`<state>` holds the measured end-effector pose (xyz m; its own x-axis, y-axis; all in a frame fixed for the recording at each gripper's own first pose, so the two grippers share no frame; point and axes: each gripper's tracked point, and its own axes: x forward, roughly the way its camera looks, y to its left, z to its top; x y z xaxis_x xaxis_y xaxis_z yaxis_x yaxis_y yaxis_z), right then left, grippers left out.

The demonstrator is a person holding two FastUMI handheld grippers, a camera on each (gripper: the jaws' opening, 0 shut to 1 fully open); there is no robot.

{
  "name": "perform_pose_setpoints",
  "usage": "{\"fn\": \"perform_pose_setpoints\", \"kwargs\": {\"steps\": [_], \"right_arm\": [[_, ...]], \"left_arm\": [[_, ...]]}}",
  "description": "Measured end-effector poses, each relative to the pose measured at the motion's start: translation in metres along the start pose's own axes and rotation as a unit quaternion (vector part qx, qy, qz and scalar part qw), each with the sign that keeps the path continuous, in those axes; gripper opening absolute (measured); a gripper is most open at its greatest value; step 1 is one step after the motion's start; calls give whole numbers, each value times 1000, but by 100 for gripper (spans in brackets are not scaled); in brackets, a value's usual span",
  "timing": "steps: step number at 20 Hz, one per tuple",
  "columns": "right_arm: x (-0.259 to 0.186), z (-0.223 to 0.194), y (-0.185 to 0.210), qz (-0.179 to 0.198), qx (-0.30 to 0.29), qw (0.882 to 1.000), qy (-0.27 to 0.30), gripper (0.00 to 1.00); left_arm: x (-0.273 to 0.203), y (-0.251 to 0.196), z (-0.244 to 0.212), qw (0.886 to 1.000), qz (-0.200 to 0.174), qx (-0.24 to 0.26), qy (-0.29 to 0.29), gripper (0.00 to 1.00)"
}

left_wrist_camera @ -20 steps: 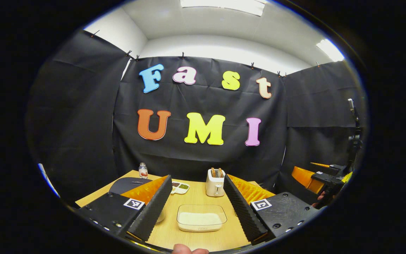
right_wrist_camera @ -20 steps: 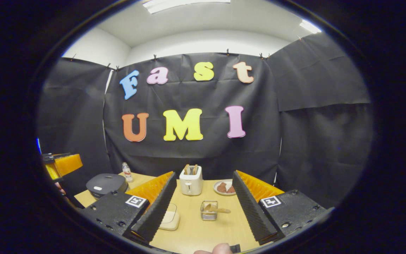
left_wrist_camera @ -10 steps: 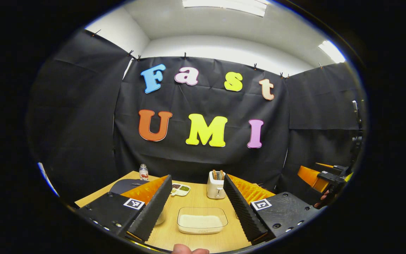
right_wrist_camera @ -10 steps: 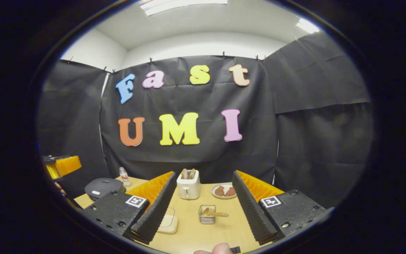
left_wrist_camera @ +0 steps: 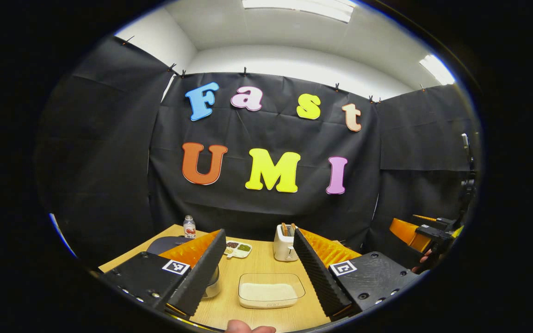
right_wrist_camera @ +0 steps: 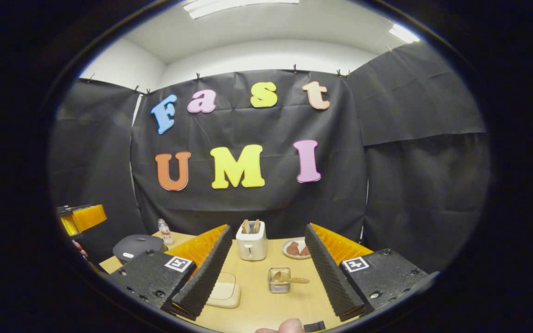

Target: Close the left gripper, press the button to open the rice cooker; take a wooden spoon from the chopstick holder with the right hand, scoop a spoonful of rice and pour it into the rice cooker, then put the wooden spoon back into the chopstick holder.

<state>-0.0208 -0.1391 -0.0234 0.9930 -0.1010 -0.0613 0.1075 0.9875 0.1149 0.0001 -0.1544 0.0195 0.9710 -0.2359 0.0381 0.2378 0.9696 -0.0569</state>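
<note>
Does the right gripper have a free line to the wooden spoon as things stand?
Probably yes. The right gripper is open, and the wooden spoon in the chopstick holder sits straight ahead between its fingers, nothing between; the toaster stands behind.

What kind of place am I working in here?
Most likely a staged kitchen set in a recording booth: a wooden table with a toaster, a closed rice cooker and a chopstick holder, ringed by black cloth.
</note>
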Motion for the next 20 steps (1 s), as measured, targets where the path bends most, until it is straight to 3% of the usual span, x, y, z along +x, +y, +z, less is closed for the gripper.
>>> {"fn": "perform_pose_setpoints", "kwargs": {"steps": [20], "right_arm": [[11,-1,53,30,-7,1000,0,100]], "left_arm": [[-9,36,2,999,20,32,-9,95]]}}
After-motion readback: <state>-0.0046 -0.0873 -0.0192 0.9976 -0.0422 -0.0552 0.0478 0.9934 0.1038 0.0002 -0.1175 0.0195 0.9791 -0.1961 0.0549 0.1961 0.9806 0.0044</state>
